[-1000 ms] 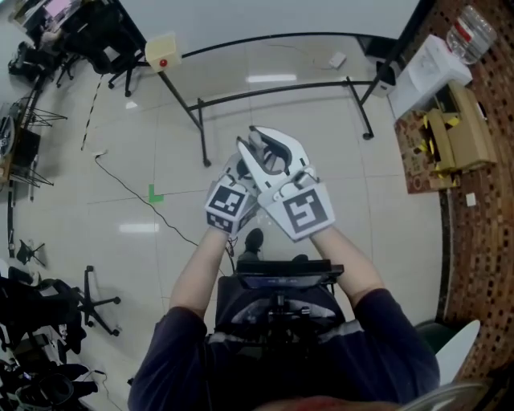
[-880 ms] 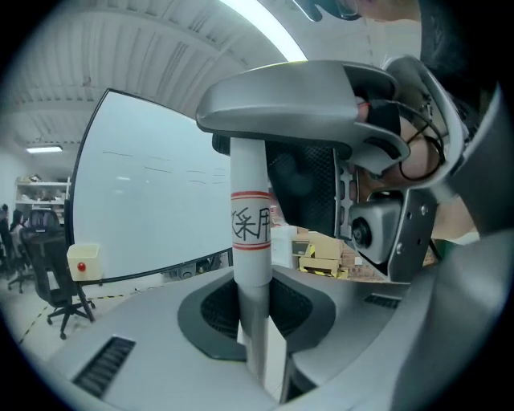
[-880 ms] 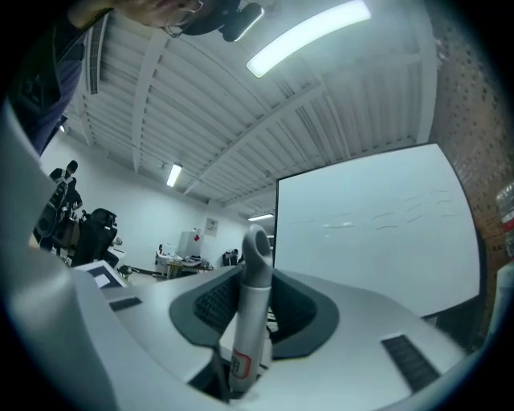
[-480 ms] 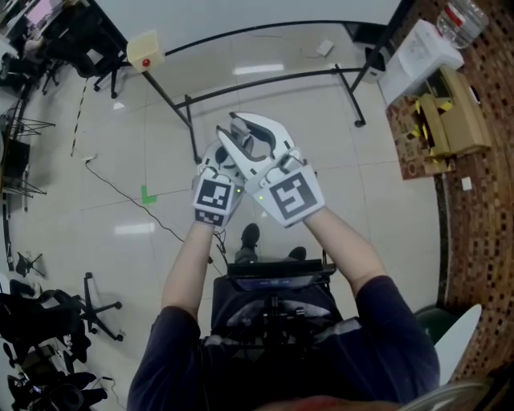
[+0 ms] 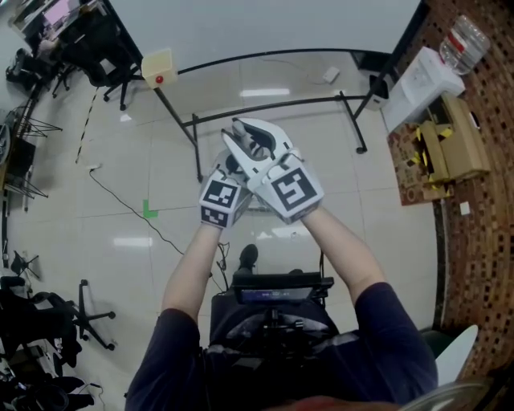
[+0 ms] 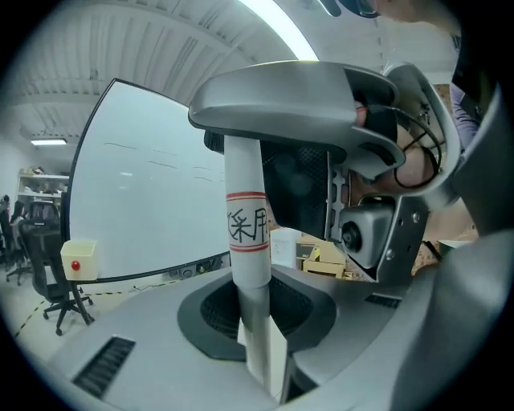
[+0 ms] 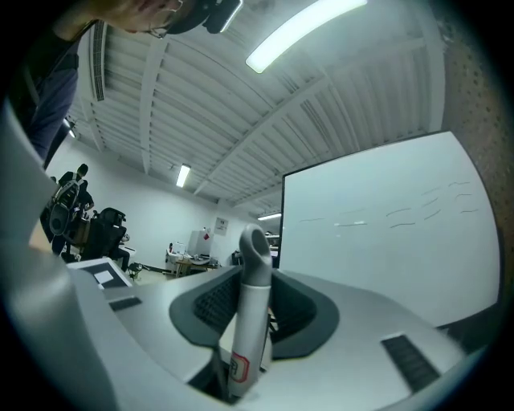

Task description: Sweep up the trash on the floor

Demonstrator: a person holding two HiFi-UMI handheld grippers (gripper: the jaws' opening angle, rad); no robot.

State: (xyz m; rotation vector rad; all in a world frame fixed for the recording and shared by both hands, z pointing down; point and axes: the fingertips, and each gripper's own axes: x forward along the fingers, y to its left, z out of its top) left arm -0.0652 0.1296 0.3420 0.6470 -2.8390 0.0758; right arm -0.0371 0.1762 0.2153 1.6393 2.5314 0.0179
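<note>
1. Between the jaws of the left gripper [image 6: 257, 325], a pale handle [image 6: 247, 241] stands upright. The pads press on it, though they are easing apart a touch.
2. Just above, the right gripper [image 7: 245, 333] has the same handle. Its jaws are tightening below the grey capped tip.
3. A red-banded label [image 6: 247, 225] shows on the handle between the two grips.
4. Both grippers are held out together at arm's length, high over the glossy tiled floor [image 5: 161, 152].
5. Beyond them stands a whiteboard [image 5: 265, 24] on black legs, with a yellow box [image 5: 158, 67] at its corner. A green tape mark [image 5: 150, 210] lies on the floor to the left.
</note>
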